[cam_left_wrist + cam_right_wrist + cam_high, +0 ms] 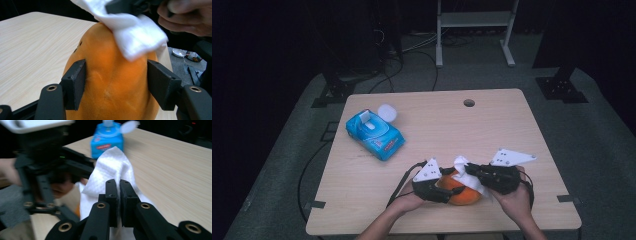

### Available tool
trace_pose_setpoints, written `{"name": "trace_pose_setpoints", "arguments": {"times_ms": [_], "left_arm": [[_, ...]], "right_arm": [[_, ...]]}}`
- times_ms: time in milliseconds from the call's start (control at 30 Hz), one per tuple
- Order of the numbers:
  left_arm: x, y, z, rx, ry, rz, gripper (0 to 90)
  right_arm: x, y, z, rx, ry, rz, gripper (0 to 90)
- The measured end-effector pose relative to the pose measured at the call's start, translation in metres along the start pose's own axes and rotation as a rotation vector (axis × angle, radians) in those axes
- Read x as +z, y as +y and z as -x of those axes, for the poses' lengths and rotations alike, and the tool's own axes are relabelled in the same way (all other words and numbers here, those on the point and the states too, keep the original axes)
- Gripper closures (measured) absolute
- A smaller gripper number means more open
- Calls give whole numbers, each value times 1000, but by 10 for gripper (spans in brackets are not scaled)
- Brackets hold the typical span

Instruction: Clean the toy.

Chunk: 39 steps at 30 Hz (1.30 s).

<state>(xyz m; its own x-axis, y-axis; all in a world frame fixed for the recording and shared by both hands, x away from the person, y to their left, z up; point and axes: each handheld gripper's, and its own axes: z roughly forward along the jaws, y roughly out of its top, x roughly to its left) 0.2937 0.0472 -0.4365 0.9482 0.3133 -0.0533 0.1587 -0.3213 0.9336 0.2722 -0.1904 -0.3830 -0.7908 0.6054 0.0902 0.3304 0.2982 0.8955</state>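
Black pads of the left gripper [117,85] sit on both flanks of the orange fruit [112,82], jaws partly spread and pressed to the skin, so it's clamped w/ the fruit between them. That fruit, prob a mango or similar, rests on the wooden table [452,125] near the front edge, between the 2 hands. Skin looks smooth and a bit matte w/ a few dark specks; I'd judge it fairly heavy for its size, firm but bruisable, and likely to roll or slip if squeezed at the rounded top, so the mid-flank hold seems the right spot. Right gripper [119,195] has its jaws pressed together on a white wipe [112,167], pinching a fold near the middle; the wipe is soft, limp, light, prob damp, and drapes over the fruit's upper side in the left gripper view. Held by 1 pinch it'll bunch, so rubbing needs light pressure. In the high view both forearms come in from the bottom, left hand [409,200] low beside the fruit w/ gripper roughly level, right hand [512,197] angled inward and a bit down over the top. Blue wipe pack [374,134] lies well apart at the table's left, lid [387,112] flipped open.
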Motion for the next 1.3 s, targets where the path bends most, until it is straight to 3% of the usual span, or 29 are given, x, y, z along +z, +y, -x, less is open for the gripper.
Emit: {"name": "trace_pose_setpoints", "arguments": {"times_ms": [67, 167, 267, 400, 700, 933, 1000, 1067, 1200, 1300], "left_arm": [[0, 1, 1, 11, 0, -7, 347], [-1, 1, 1, 12, 4, -6, 348], [-2, 0, 0, 9, 3, 0, 351], [-1, 0, -1, 11, -7, 7, 349], [-1, -7, -12, 3, -42, 24, 139], [4, -20, -18, 50, -80, 1, 99], [7, -24, -18, 29, -78, 9, 101], [9, -25, -18, 15, -71, 4, 132], [4, -18, -14, 18, -48, -2, 374], [-3, -8, -11, 35, -35, -2, 422]], "right_arm": [[5, 2, -10, -29, 37, -6, 852], [9, 5, -18, -88, 17, -30, 852], [4, 3, -9, -58, -21, -32, 852], [-2, -2, 1, -21, -34, -30, 852], [-4, -7, 9, 0, 0, -36, 852], [-6, -9, 18, 29, -1, -35, 851], [-7, -11, 21, 49, 2, -29, 850], [-6, -12, 22, 50, 0, -28, 850], [-8, -12, 22, 62, -7, -15, 850], [-13, -9, 22, 65, -11, 27, 849]]}}
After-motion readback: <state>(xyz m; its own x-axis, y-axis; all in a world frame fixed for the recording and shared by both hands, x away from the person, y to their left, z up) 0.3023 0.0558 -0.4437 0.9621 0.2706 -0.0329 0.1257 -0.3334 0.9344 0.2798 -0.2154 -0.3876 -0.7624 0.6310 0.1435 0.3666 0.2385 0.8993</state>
